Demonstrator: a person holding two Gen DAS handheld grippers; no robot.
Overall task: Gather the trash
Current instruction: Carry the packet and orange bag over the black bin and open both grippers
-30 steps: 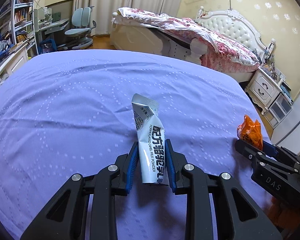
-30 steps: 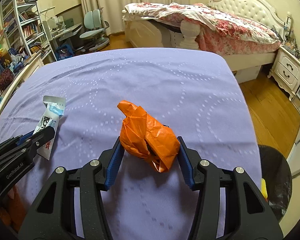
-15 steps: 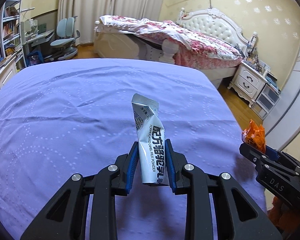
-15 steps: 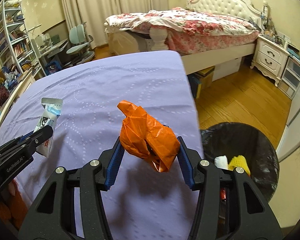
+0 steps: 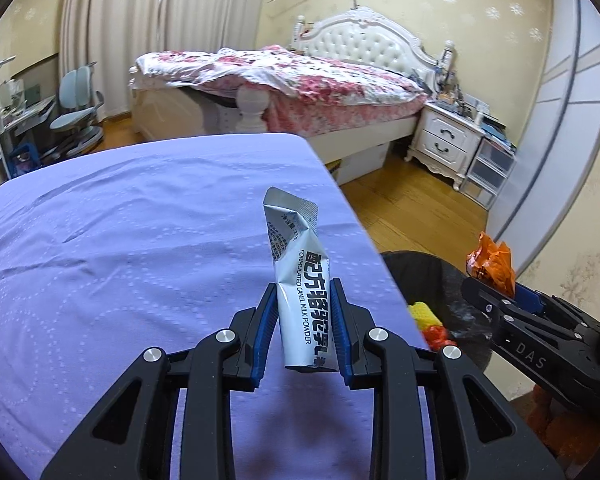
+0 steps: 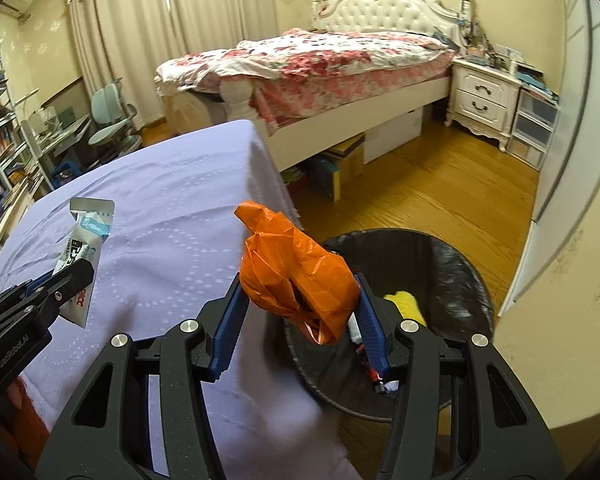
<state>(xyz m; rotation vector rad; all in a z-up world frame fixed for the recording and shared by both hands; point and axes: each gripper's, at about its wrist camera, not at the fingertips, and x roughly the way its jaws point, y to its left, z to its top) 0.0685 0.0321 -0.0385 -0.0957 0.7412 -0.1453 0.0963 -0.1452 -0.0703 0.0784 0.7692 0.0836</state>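
Observation:
My left gripper (image 5: 303, 300) is shut on a silver milk powder sachet (image 5: 300, 280) that stands upright between its blue pads, above the right part of the purple bed cover (image 5: 140, 248). My right gripper (image 6: 298, 300) is shut on a crumpled orange wrapper (image 6: 296, 276), held over the near rim of the black-lined trash bin (image 6: 452, 264). The bin holds a yellow item (image 6: 406, 304) and other scraps. In the left wrist view the right gripper (image 5: 496, 280) with the orange wrapper (image 5: 490, 264) hangs over the bin (image 5: 428, 276). The right wrist view shows the sachet (image 6: 82, 256) at left.
The bin stands on the wooden floor (image 6: 440, 188) just off the right edge of the purple cover. Beyond it are a floral bed (image 6: 320, 60), a white nightstand (image 6: 484, 100), and boxes under the bed. A desk chair (image 5: 76, 104) and shelves (image 6: 0, 140) stand at far left.
Both grippers have swung to the right with their loads still held. The bin came into view, and the orange wrapper now hangs over its rim instead of over the purple cover.

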